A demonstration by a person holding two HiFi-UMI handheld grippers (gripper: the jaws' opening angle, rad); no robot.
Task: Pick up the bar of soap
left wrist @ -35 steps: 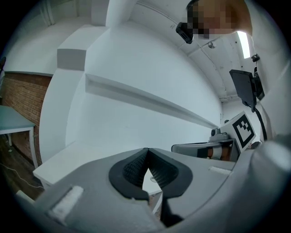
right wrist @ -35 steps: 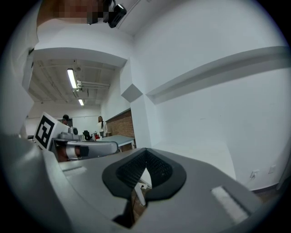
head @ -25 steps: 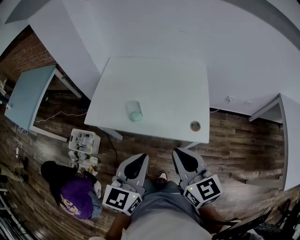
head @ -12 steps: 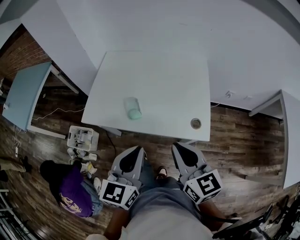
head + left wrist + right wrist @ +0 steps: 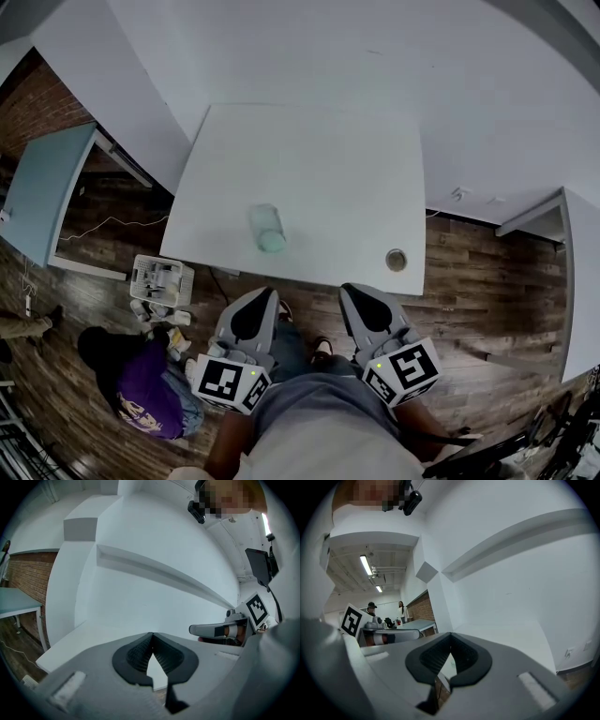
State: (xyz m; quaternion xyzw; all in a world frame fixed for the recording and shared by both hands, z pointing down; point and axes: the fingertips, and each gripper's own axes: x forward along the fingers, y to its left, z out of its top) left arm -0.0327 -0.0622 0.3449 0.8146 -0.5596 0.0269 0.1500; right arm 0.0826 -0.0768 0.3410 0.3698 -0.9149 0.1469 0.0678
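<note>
The bar of soap [image 5: 268, 228], pale green and white, lies on the white table [image 5: 319, 159] near its front edge, left of the middle. Both grippers hang in front of the table, over the wooden floor, short of its front edge. My left gripper [image 5: 255, 302] points at the edge just below the soap, and its jaws [image 5: 151, 635] meet at the tips with nothing between them. To the soap's right, my right gripper [image 5: 360, 296] is also shut and empty [image 5: 450, 635]. I cannot make out the soap in either gripper view.
A round grommet hole [image 5: 397, 259] sits at the table's front right corner. A white basket [image 5: 162, 279] and a crouching person in purple [image 5: 141, 394] are on the floor at the left. A light blue table [image 5: 42, 187] stands far left. White walls back the table.
Both grippers have moved forward toward the table's front edge. The table and the soap sit slightly lower and nearer in the head view. The jaws have stayed shut.
</note>
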